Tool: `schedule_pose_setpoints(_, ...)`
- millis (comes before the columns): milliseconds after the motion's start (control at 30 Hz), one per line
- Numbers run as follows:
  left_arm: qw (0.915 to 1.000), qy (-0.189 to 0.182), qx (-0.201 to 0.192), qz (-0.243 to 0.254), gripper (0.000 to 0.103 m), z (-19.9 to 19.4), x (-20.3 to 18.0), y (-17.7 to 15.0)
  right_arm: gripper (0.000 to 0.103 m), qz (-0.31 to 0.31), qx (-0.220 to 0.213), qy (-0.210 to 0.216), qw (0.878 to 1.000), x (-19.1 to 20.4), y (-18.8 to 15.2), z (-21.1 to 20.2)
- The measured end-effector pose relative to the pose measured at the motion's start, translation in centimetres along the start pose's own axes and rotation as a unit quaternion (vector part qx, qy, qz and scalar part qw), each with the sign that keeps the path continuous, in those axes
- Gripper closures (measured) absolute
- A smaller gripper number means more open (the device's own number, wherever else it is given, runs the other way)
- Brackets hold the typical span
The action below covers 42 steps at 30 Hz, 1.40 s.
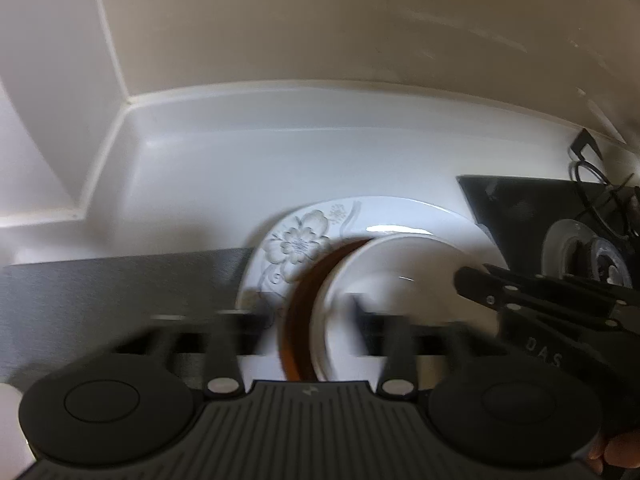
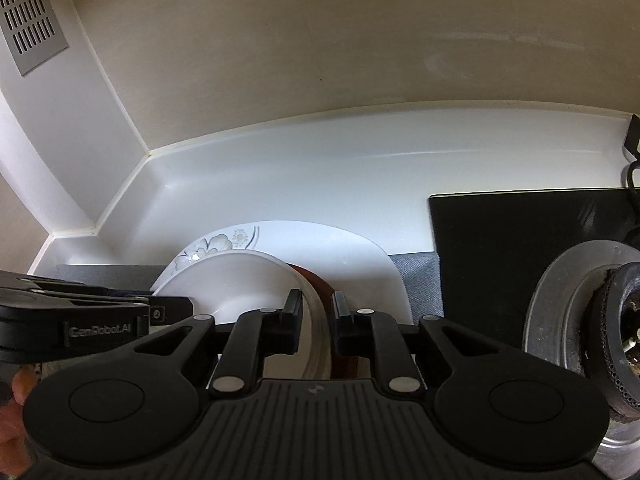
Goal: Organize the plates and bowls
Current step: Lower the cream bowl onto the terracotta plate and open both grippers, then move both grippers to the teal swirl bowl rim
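A white bowl (image 1: 400,272) with a brown outside sits tilted on a white plate (image 1: 296,240) printed with grey flowers. In the left wrist view my left gripper (image 1: 308,312) is blurred, its jaws wide apart on either side of the bowl's near rim and not pressing it. My right gripper (image 1: 480,284) comes in from the right onto the bowl's far side. In the right wrist view the right gripper (image 2: 318,312) is shut on the wall of the bowl (image 2: 240,284), one finger inside and one on the brown outside. The plate (image 2: 340,248) lies beneath, and the left gripper (image 2: 172,308) reaches in from the left.
The plate rests on a grey mat (image 2: 416,276) on a white counter (image 2: 280,184) in a wall corner. A black stove top (image 2: 520,248) with a gas burner (image 2: 580,312) lies close on the right. A metal vent grille (image 2: 28,12) is on the left wall.
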<state>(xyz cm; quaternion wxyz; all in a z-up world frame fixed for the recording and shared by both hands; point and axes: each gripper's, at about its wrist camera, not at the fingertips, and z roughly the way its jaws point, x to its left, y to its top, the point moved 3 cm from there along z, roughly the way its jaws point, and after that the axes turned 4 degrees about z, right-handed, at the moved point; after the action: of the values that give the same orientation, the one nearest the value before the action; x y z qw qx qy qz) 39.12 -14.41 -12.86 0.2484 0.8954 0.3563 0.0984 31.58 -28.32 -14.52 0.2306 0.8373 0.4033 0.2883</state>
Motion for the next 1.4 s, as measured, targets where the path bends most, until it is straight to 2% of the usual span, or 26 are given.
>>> schedule_pose_setpoints(33, 0.9999, 0.008, -0.014, 0.001, 0.009, -0.4, 0.1, -0.1, 0.081, 0.002, -0.001, -0.002, 1.0, -0.1, -0.1, -0.1)
schedule_pose_setpoints(100, 0.9987, 0.024, -0.042, 0.016, 0.002, -1.5, 0.0, -0.3, 0.062, 0.008, -0.001, -0.003, 1.0, -0.4, -0.1, -0.3)
schedule_pose_setpoints(133, 0.9983, 0.027, -0.047, 0.022, 0.0, -2.0, 0.0, -0.5, 0.048, 0.014, -0.002, -0.003, 1.0, -0.6, -0.1, -0.6)
schedule_pose_setpoints(167, 0.998, 0.029, -0.052, 0.023, 0.0, -2.4, 0.0, -0.6, 0.041, 0.019, -0.007, 0.0, 1.0, -0.7, -0.2, -0.9)
schedule_pose_setpoints(267, 0.9977, 0.024, -0.058, 0.028, 0.0, -3.9, 0.4, -1.6, 0.032, 0.013, -0.029, -0.007, 0.999, -0.8, -0.4, -2.6)
schedule_pose_setpoints(333, 0.9971, 0.031, -0.066, 0.021, 0.0, -5.2, 0.9, -2.6, 0.03, 0.012, -0.049, -0.014, 0.999, -0.6, -0.6, -4.3)
schedule_pose_setpoints(500, 0.996, 0.033, -0.082, -0.015, 0.0, -9.3, 2.3, -6.4, 0.024, 0.017, -0.088, 0.003, 0.996, -0.1, -2.2, -10.0)
schedule_pose_setpoints(733, 0.9929, 0.036, -0.105, -0.042, 0.0, -15.1, 3.1, -12.0, 0.021, 0.02, -0.111, 0.01, 0.994, 0.8, -6.8, -16.8)
schedule_pose_setpoints(1000, 0.9875, -0.001, -0.155, -0.026, 0.0, -21.3, 1.8, -14.0, 0.017, 0.013, -0.153, 0.006, 0.988, 2.9, -11.2, -23.5)
schedule_pose_setpoints(1167, 0.9812, -0.005, -0.19, -0.034, 0.0, -24.4, 0.8, -15.0, 0.013, 0.0, -0.175, 0.013, 0.984, 4.0, -12.7, -27.0)
schedule_pose_setpoints(1300, 0.9821, 0.01, -0.184, -0.038, 0.0, -25.6, 1.2, -15.9, 0.012, -0.02, -0.199, 0.022, 0.98, 4.8, -11.9, -28.0)
schedule_pose_setpoints(1400, 0.9792, 0.048, -0.19, -0.05, 0.0, -26.5, 2.3, -16.7, 0.012, -0.02, -0.212, 0.05, 0.976, 5.3, -11.2, -28.0)
